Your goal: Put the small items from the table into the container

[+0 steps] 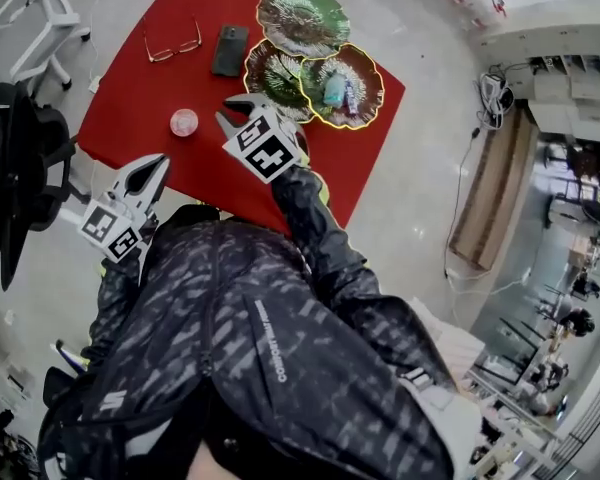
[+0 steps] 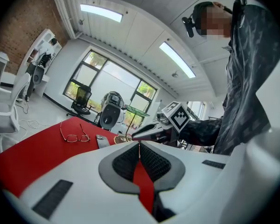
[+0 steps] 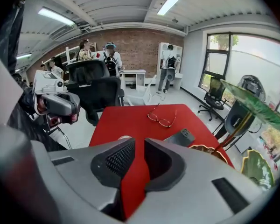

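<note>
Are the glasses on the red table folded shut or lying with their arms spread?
Spread open: the glasses lie on the red table with both arms sticking out from the lenses.

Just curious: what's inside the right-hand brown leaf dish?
Inside the dish: a pale teal item and a slim item beside it, too small to identify. Anything beneath them is covered.

I wear a dark, grey-dashed jacket (image 1: 280, 348); my left gripper (image 1: 156, 166) and right gripper (image 1: 230, 109) are white with black square markers.
</note>
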Demonstrator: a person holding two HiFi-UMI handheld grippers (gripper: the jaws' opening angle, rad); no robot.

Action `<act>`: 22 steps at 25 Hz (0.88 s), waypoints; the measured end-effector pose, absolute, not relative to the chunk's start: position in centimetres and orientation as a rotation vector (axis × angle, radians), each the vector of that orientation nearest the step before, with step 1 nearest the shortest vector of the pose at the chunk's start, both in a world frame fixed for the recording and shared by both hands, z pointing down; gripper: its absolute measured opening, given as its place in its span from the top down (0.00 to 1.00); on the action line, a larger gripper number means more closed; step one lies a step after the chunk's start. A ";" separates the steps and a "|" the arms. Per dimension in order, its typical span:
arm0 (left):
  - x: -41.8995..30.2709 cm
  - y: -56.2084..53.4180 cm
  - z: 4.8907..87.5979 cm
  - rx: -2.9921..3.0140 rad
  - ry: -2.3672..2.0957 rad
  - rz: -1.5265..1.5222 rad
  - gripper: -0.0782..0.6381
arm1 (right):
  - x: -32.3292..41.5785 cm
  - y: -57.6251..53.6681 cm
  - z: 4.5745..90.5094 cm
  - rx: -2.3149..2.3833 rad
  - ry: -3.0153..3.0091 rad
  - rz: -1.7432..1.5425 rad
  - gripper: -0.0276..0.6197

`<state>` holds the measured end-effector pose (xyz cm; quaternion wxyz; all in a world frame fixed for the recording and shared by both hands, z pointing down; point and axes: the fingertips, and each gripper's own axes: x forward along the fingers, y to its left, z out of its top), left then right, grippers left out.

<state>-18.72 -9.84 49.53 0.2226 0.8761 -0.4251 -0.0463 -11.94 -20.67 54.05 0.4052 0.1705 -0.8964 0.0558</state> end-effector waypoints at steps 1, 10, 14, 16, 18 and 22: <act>-19.0 -9.6 49.7 2.407 -1.188 -0.133 0.87 | -12.5 -20.2 54.8 0.393 -2.253 0.142 0.88; -21.3 -8.1 51.2 2.316 -1.278 -0.163 0.87 | -15.8 -18.4 58.9 0.205 -2.188 0.149 0.80; -21.9 -7.7 51.6 2.286 -1.305 -0.172 0.87 | -16.6 -17.9 60.3 0.134 -2.160 0.157 0.72; -22.2 -7.5 51.8 2.274 -1.318 -0.172 0.87 | -17.0 -17.5 61.0 0.099 -2.145 0.155 0.70; -22.5 -7.3 52.0 2.262 -1.330 -0.171 0.87 | -17.4 -17.1 61.6 0.063 -2.132 0.151 0.65; -23.0 -6.9 52.5 2.235 -1.350 -0.170 0.87 | -18.0 -16.7 63.1 0.003 -2.090 0.123 0.57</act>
